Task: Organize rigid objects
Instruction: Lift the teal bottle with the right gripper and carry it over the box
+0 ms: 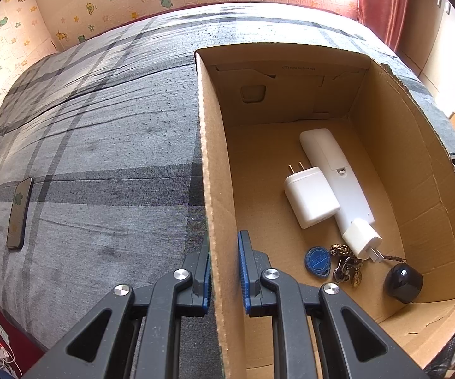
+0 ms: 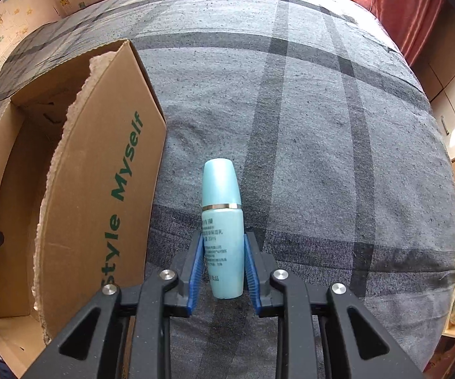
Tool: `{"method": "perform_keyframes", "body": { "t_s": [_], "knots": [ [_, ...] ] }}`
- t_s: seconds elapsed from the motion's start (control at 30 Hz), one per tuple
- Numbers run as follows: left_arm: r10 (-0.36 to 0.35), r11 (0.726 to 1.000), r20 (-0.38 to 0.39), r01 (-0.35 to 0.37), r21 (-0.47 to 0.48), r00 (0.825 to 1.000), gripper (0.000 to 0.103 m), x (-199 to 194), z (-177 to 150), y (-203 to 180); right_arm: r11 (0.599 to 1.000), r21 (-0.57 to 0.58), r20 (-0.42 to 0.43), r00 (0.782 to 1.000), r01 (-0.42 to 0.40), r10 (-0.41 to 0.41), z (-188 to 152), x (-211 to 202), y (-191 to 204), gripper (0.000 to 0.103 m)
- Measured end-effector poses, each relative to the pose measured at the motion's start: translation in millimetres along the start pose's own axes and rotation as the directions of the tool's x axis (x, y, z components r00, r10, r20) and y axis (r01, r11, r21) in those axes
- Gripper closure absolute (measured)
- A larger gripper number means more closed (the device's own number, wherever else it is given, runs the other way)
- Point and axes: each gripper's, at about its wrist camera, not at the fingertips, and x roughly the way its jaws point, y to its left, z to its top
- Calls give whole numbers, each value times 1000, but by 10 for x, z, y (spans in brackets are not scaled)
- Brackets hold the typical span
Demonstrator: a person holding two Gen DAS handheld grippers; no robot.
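Bottle (image 2: 222, 227), a pale blue one with a silver band, sits clamped between the blue pads of our right gripper (image 2: 223, 271) above the plaid bedspread (image 2: 322, 158), just right of the cardboard box (image 2: 107, 164). Our left gripper (image 1: 225, 271) is clamped on the box's left wall. We judge the carry is in hand; next we must clear the torn wall and lower it among the charger (image 1: 311, 195) and keys (image 1: 345, 265). Whether the bottle touches the bedspread is unclear.

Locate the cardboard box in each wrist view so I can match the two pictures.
Left wrist: the cardboard box fills the right half, its near wall clamped by the left hand-held gripper.
Right wrist: the cardboard box stands at the left edge, its green-lettered outer wall showing.
Shared landmark: the grey plaid bedspread.
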Motion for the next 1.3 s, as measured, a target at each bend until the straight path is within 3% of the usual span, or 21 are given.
{"method": "perform_keyframes", "body": {
  "t_s": [0.83, 1.3],
  "knots": [
    [-14, 1000, -1, 14, -8, 1000, 88, -8, 3, 30, 999, -9, 61, 997, 53, -53, -75, -828, 313, 77],
    [-15, 1000, -1, 15, -6, 1000, 88, -1, 2, 32, 995, -95, 115, 993, 4, 7, -55, -1199, 828, 77]
  ]
}}
